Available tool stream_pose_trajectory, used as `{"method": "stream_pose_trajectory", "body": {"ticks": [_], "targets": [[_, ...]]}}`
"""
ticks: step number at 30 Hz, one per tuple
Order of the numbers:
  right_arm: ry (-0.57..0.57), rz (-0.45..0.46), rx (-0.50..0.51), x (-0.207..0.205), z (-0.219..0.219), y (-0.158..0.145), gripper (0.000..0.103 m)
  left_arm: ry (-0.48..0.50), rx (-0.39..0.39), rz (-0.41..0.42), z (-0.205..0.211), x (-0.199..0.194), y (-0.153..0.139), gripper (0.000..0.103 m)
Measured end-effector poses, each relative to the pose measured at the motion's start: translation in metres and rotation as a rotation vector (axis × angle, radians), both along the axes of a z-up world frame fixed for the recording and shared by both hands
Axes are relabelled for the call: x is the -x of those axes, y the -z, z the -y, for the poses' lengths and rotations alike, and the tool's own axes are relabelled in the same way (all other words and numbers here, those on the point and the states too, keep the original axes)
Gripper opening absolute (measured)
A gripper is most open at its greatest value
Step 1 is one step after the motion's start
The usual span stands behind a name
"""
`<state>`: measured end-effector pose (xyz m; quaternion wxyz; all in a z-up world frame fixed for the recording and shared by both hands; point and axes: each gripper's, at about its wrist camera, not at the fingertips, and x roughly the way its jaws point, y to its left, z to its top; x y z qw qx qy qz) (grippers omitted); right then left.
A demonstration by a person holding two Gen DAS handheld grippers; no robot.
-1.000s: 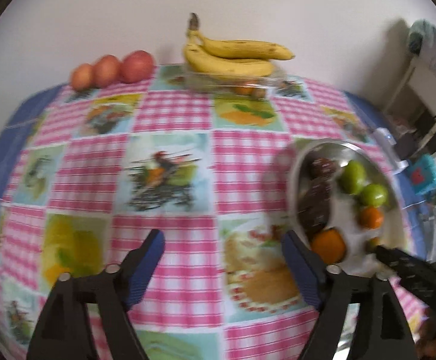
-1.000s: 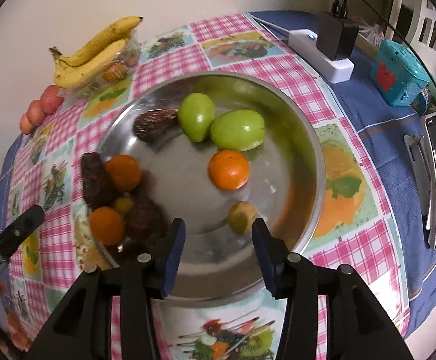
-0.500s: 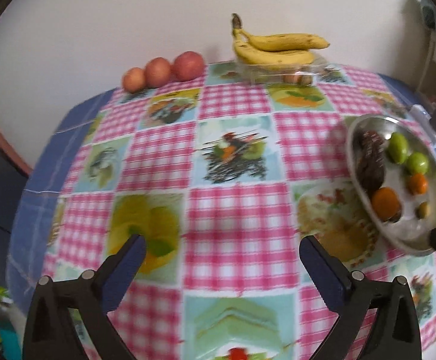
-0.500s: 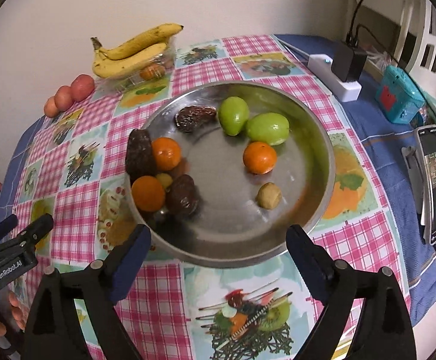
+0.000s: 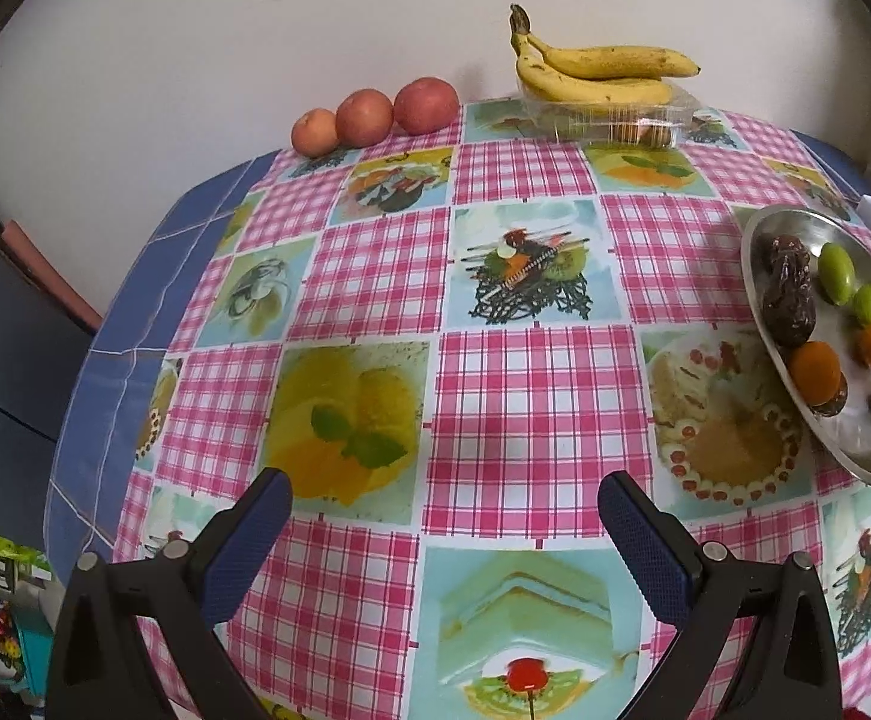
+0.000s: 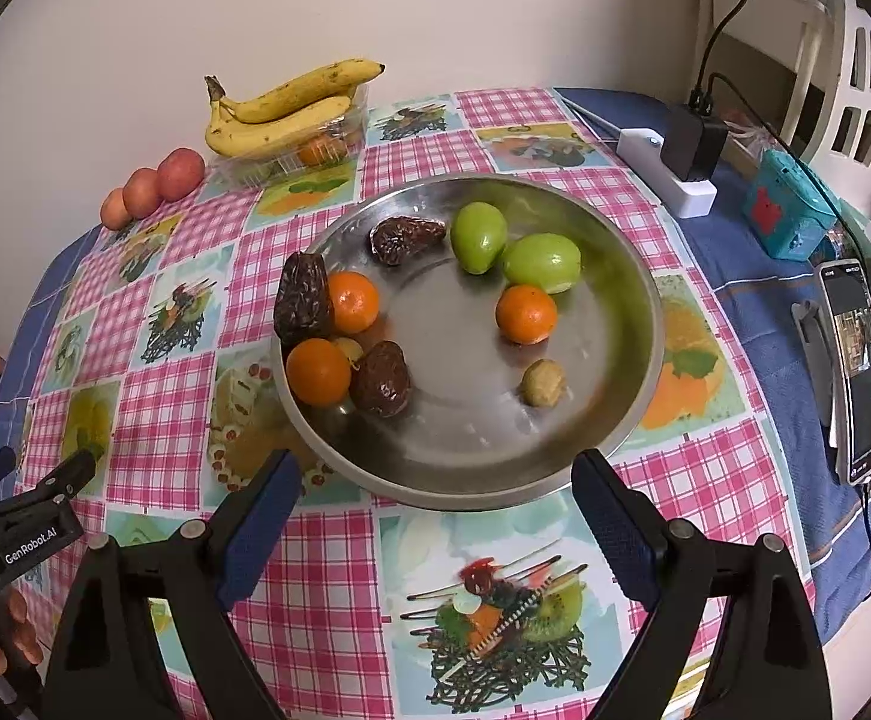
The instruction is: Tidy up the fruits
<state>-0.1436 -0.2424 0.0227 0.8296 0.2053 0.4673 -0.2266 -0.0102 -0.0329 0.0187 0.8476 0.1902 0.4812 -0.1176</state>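
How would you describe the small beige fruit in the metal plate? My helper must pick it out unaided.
Find the round metal plate on the checked tablecloth. Near its front right, below the lone orange, lies the small beige fruit. It sits by itself and is dull tan, knobbly and smaller than the oranges and green fruits.

We note plate [image 5: 762, 276] cut off at right edge in left view; its far rim unseen. Small yellow fruit [image 6: 348, 348] wedged between oranges and dates in right view, mostly hidden, kind undetermined. Contents of clear box [image 6: 291, 159] under bananas [image 6: 291, 105] obscured; we make out only one orange shape. Phone [image 6: 855, 360] screen too small to read. Left gripper [image 6: 21, 480] cut by left edge there; hand below only partly visible.
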Motion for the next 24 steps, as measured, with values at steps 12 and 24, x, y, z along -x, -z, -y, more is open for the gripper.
{"method": "stream_pose_trajectory", "body": {"ticks": [12,24], "targets": [[0.001,-0.003,0.003,-0.001,-0.001,0.000,0.092,0.002,0.005,-0.029,-0.002,-0.003,0.004,0.103],[-0.044,-0.034,0.041,-0.008,-0.009,0.000,0.092,-0.009,0.008,-0.059,-0.003,-0.005,0.008,0.103]]}}
